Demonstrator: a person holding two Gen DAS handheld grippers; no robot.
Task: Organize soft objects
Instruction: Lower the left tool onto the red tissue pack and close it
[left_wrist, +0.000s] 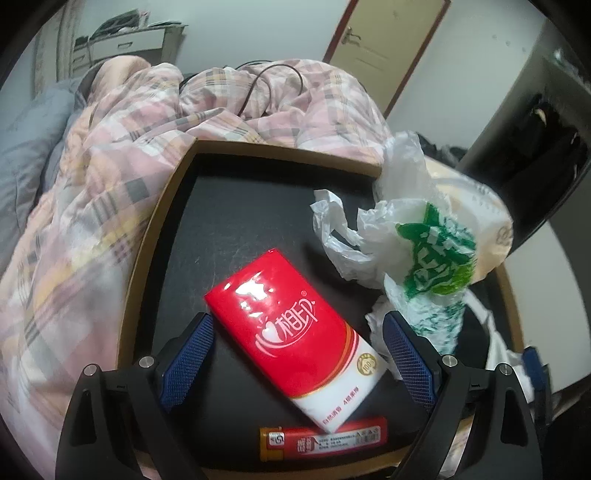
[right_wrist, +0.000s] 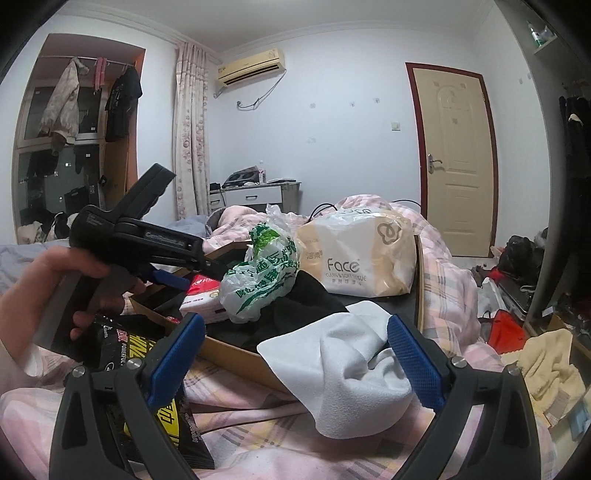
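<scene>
Red tissue pack (left_wrist: 295, 334) lies in our brown tray (left_wrist: 146, 236), between the spread left tongs (left_wrist: 298, 363).
A second red pack (left_wrist: 323, 441) sits beneath its near end, the green-printed bag (left_wrist: 430, 254) just right; our right tongs (right_wrist: 295, 363), also spread and empty, flank a white cloth (right_wrist: 347, 369) draped over the tray edge onto the bed (right_wrist: 258, 424).
</scene>
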